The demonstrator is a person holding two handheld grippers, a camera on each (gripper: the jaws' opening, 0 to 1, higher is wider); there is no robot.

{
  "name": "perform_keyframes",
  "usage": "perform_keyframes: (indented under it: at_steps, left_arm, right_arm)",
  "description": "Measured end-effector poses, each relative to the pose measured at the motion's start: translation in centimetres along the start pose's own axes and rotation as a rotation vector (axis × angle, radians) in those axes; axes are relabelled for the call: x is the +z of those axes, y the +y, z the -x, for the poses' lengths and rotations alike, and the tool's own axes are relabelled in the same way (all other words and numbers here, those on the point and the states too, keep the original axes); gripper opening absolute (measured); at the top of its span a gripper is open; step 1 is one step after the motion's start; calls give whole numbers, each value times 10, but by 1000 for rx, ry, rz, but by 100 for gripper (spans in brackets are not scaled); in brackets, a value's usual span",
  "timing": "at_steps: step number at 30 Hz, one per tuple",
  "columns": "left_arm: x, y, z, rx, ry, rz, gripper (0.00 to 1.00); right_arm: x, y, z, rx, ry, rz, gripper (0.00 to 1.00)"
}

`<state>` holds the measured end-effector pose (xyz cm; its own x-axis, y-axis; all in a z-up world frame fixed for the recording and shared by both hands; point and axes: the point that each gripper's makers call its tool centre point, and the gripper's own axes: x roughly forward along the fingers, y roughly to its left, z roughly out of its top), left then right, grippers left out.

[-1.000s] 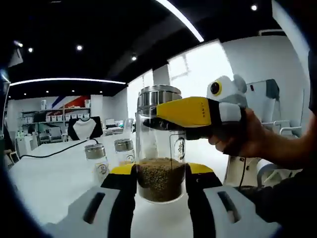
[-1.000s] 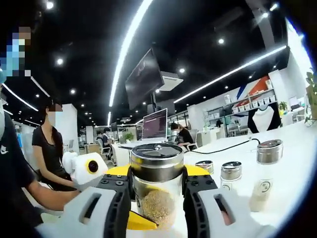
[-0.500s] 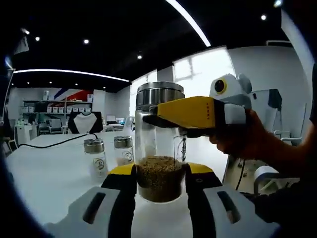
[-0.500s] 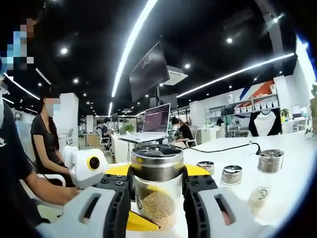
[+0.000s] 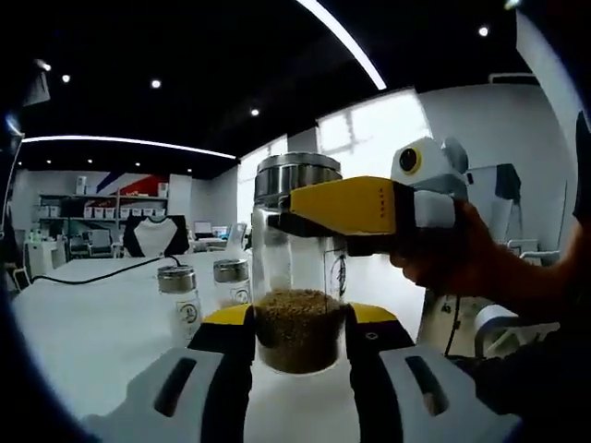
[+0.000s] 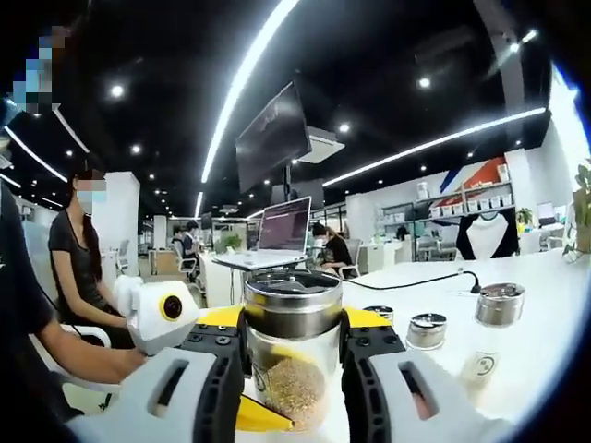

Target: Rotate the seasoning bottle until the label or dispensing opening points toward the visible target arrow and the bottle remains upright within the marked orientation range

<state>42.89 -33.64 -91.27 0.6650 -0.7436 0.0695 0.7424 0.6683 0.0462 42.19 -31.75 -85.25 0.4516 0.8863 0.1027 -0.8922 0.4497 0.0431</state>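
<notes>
jaws of the left gripper [image 5: 300, 343] press on either side of the lower part of the seasoning bottle [image 5: 297, 268], level with the brown grains inside, so they are clamped on it. in the right gripper view, the right gripper [image 6: 294, 351] is likewise clamped on the same bottle [image 6: 292, 355], higher up, just below its steel cap [image 6: 293, 303]. in the left gripper view that right gripper's yellow jaw [image 5: 343, 206] crosses the bottle's upper glass, with a hand [image 5: 462, 258] behind it. the bottle stands upright, and a small round emblem shows on its right side in the left gripper view. beyond it on the white table [image 5: 92, 323] stand two smaller shakers [image 5: 183, 297], near each other. in the right gripper view three shakers [image 6: 489, 332] stand to the right on the table, a black cable [image 6: 406, 277] runs behind them, and a seated person [image 6: 78, 249] is at the left.
</notes>
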Motion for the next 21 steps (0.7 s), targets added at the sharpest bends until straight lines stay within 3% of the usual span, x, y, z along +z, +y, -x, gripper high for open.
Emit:
perform_keyframes:
  at_steps: [4,12,21]
  left_arm:
    - [-5,4,1,10,35,-39,48]
    - [-10,14,3,11,53,27,69]
    - [-11,23,4,56,66,-4,94]
  right_arm:
    - [3,-11,4,-24,6,10,37]
    - [11,-34,13,-57,12,23,37]
    - [16,-61,29,-95,5,21,37]
